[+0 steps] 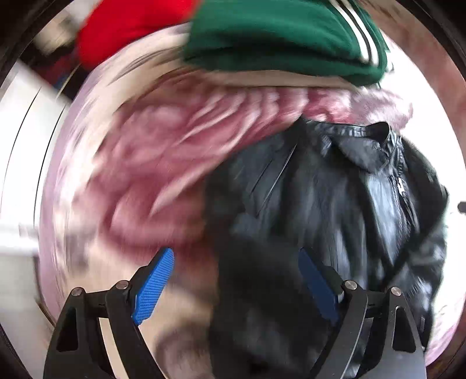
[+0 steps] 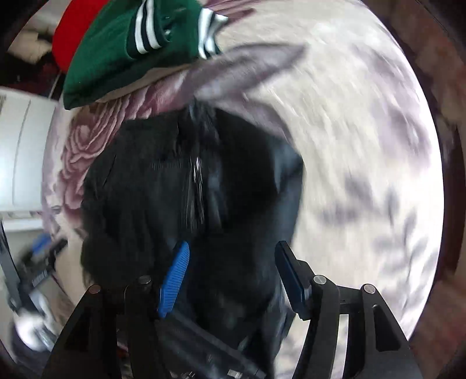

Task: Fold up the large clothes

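Note:
A black leather jacket (image 1: 335,189) lies crumpled on a floral bedspread (image 1: 151,151), collar at the top, zip running down it. My left gripper (image 1: 234,256) hangs open and wide over the jacket's left edge, with nothing pinched between its blue pads. In the right wrist view the same jacket (image 2: 163,186) fills the middle. My right gripper (image 2: 233,247) points down over it, jaws apart, dark cloth below them and no pad pressing on it. The picture is blurred. The left gripper (image 2: 43,256) shows faintly at the left edge.
A folded green garment with white stripes (image 1: 276,38) (image 2: 131,43) sits on a red one (image 1: 125,26) (image 2: 72,29) at the far side of the bed. White furniture (image 1: 17,145) (image 2: 20,151) stands to the left. Bare bedspread (image 2: 364,145) stretches right of the jacket.

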Available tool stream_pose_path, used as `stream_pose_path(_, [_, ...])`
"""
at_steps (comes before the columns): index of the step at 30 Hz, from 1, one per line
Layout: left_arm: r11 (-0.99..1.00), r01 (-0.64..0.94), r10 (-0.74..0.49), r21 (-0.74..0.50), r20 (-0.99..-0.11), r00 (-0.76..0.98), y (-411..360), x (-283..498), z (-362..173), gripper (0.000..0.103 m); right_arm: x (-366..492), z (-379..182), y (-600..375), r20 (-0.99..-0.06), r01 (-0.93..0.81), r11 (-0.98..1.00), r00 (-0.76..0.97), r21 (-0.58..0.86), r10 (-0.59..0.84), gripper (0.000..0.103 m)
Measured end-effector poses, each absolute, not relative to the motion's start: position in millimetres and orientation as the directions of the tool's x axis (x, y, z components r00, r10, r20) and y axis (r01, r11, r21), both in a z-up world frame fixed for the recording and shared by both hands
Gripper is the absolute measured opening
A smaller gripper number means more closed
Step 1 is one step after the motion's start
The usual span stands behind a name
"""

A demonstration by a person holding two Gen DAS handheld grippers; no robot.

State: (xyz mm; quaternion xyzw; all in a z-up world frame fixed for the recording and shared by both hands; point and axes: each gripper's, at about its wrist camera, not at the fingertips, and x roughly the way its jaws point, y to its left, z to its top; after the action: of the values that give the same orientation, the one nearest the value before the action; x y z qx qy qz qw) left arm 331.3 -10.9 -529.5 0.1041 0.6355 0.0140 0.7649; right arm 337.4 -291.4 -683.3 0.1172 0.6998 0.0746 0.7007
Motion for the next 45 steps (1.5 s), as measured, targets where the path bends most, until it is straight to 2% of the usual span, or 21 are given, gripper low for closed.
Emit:
stream_pose_path(4, [0.931,0.287,0.2,0.225,-0.973,0.116,-36.5,407.2,-584.1,0.088,419.8,-716.1,-265.3,-0.985,-0.055,0.984,-0.026,0.169,0.168,0.063])
stream_pose_path(7, [0.897,0.377,0.218,0.232,-0.973,0.081,-44.7,434.6,-614.5,0.088,457.6,-739.6,-246.2,-0.994,-0.144,0.985,-0.05,0.098,0.092,0.063])
stream_pose_path(11, [0.88,0.449,0.166,0.154,-0.986,0.012,-49.4,453.4,-643.2,0.088,491.4,-775.2,-233.9,-0.995,-0.211,0.975,-0.085,0.067,0.05,0.064])
stream_pose_path(13, [0.877,0.468,0.117,0.109,-0.993,0.013,-47.1,455.5,-643.8,0.085,502.6,-796.1,-231.1,-0.988,-0.232,0.968,-0.142,0.097,0.065,0.064])
stream_pose_path(14, [0.874,0.479,0.077,0.076,-0.997,0.018,-45.7,453.3,-641.2,0.074,506.2,-803.9,-230.0,-0.983,-0.229,0.967,-0.166,0.113,0.075,0.063])
stream_pose_path(15, [0.871,0.491,0.03,0.031,-1.0,0.009,-45.9,453.9,-639.2,0.053,508.4,-806.5,-229.0,-0.981,-0.228,0.965,-0.174,0.127,0.088,0.062])
stream_pose_path(16, [0.866,0.5,0.012,0.021,-1.0,0.022,-46.6,447.7,-635.5,0.047,509.0,-805.6,-230.1,-0.979,-0.233,0.961,-0.168,0.152,0.114,0.052])
stream_pose_path(17, [0.861,0.507,0.026,0.042,-0.999,0.039,-47.4,444.4,-632.9,0.024,510.3,-805.6,-228.9,-0.977,-0.236,0.956,-0.166,0.174,0.137,0.03])
stream_pose_path(18, [0.858,0.511,0.029,0.051,-0.998,0.051,-44.9,436.2,-629.9,0.016,507.2,-800.7,-229.2,-0.976,-0.241,0.953,-0.154,0.186,0.151,0.024])
stream_pose_path(20, [0.876,0.482,-0.017,0.032,-0.995,0.096,-34.8,424.3,-615.5,0.008,505.1,-791.8,-231.4,-0.98,-0.234,0.955,-0.12,0.182,0.157,0.009])
stream_pose_path(27, [0.923,0.384,-0.109,0.007,-0.955,0.278,-4.7,350.9,-531.1,0.005,464.6,-721.9,-246.7,-0.976,-0.157,0.965,0.03,0.208,0.215,0.006])
stream_pose_path(31, [0.934,0.357,-0.155,-0.023,-0.925,0.347,7.6,276.1,-479.5,0.004,404.0,-664.1,-251.1,-0.965,-0.137,0.967,0.123,0.216,0.233,0.006])
stream_pose_path(34, [0.935,0.349,-0.193,-0.065,-0.918,0.346,1.9,252.0,-466.3,0.004,345.6,-634.1,-245.6,-0.956,-0.087,0.968,0.158,0.237,0.248,0.006])
stream_pose_path(37, [0.931,0.33,-0.254,-0.157,-0.927,0.275,8.3,215.6,-475.6,0.004,284.8,-631.9,-244.7,-0.963,-0.031,0.974,0.143,0.225,0.227,0.006])
stream_pose_path(40, [0.927,0.278,-0.302,-0.25,-0.94,0.161,8.3,173.1,-508.0,0.005,223.6,-654.7,-241.0,-0.975,0.036,0.976,0.072,0.215,0.212,0.006])
stream_pose_path(43, [0.925,0.204,-0.338,-0.32,-0.939,0.061,15.6,151.6,-535.9,0.009,178.2,-686.2,-247.1,-0.971,0.134,0.963,-0.018,0.235,0.239,0.01])
stream_pose_path(45, [0.922,0.149,-0.361,-0.357,-0.932,0.005,22.1,139.5,-544.9,0.015,155.5,-698.7,-255.1,-0.964,0.188,0.947,-0.013,0.26,0.267,0.015])
